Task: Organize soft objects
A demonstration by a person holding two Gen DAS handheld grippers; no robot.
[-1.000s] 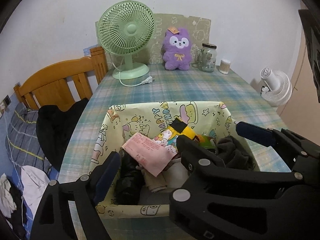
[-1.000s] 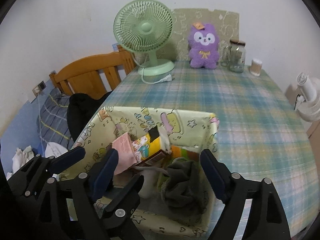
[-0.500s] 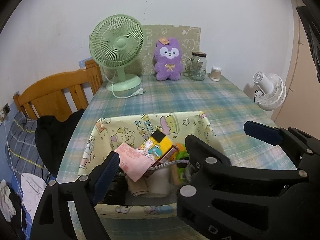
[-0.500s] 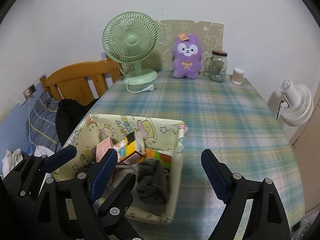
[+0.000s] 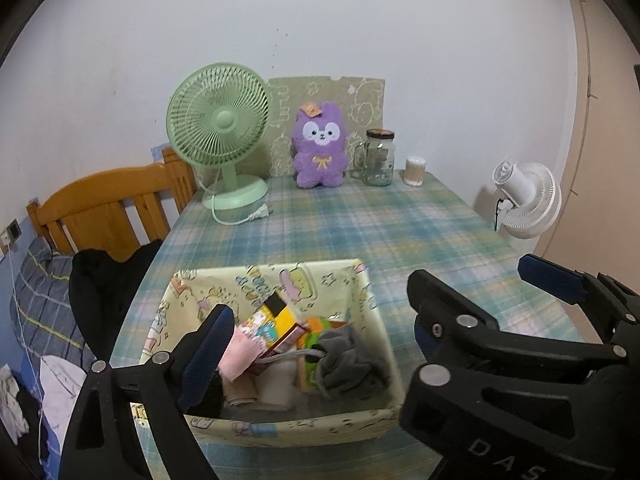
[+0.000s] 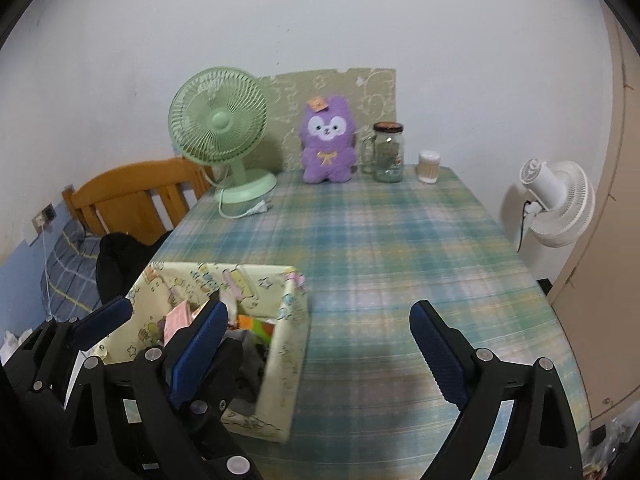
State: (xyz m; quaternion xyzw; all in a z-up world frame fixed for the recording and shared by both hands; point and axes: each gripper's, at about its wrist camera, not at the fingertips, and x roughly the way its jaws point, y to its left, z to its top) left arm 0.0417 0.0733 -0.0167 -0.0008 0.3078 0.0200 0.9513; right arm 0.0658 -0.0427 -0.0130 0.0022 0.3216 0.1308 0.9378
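Observation:
A pale yellow cartoon-print fabric box (image 5: 276,270) stands on the plaid tablecloth near the front edge. In it lie a grey cloth (image 5: 348,360), a pink piece (image 5: 240,356), a yellow packet (image 5: 276,320) and pale rolled items. My left gripper (image 5: 316,336) hovers above the box, its jaws opening and gripping nothing. My right gripper (image 6: 318,344) hangs over bare tablecloth just right of the box (image 6: 288,320), its jaws opening too, with nothing between them. A purple plush (image 5: 319,148) sits upright at the table's far end.
At the far end stand a green desk fan (image 5: 218,128) with a loose cord, a glass jar (image 5: 378,158) and a small swab pot (image 5: 414,166). A wooden chair (image 5: 108,200) with a black garment (image 5: 104,280) is left of the table, a white fan (image 5: 528,200) to its right.
Both grippers have pulled back and up from the box. The right one has shifted to the right, off the box. The grey cloth stays inside, and both pairs of jaws stand wider.

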